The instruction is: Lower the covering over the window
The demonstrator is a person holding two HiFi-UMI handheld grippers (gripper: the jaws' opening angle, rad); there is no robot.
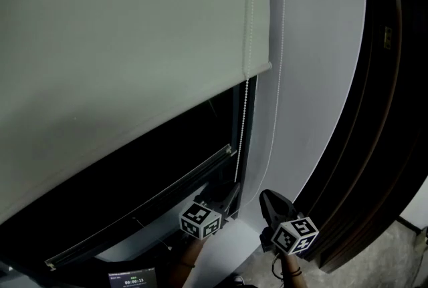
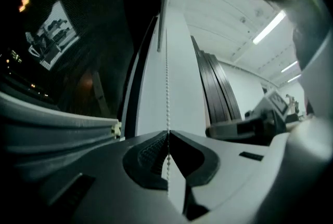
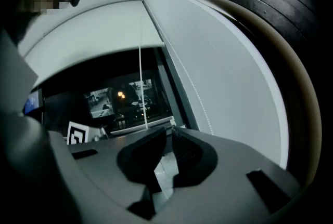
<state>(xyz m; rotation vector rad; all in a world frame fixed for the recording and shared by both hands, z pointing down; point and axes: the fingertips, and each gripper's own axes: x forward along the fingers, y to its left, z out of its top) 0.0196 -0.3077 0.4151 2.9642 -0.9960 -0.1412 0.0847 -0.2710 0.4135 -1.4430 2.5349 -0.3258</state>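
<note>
A pale roller blind (image 1: 120, 46) covers the upper part of the dark window (image 1: 167, 173), and its bottom bar (image 1: 167, 121) runs slantwise across the head view. A white bead chain (image 1: 243, 126) hangs along the window's right edge. My left gripper (image 1: 231, 194) is shut on this chain (image 2: 167, 77), low by the frame, with its fingertips meeting on the beads (image 2: 167, 135). My right gripper (image 1: 266, 198) sits just to its right. Its jaws (image 3: 169, 132) stand a narrow gap apart with nothing between them. The chain (image 3: 140, 82) passes left of them.
A white wall strip (image 1: 321, 79) runs right of the window, with a second chain strand (image 1: 279, 46) on it. Dark curved wooden panels (image 1: 374, 113) stand further right. A metal rail (image 1: 140, 203) crosses the lower window. A small screen (image 1: 134, 276) shows at the bottom edge.
</note>
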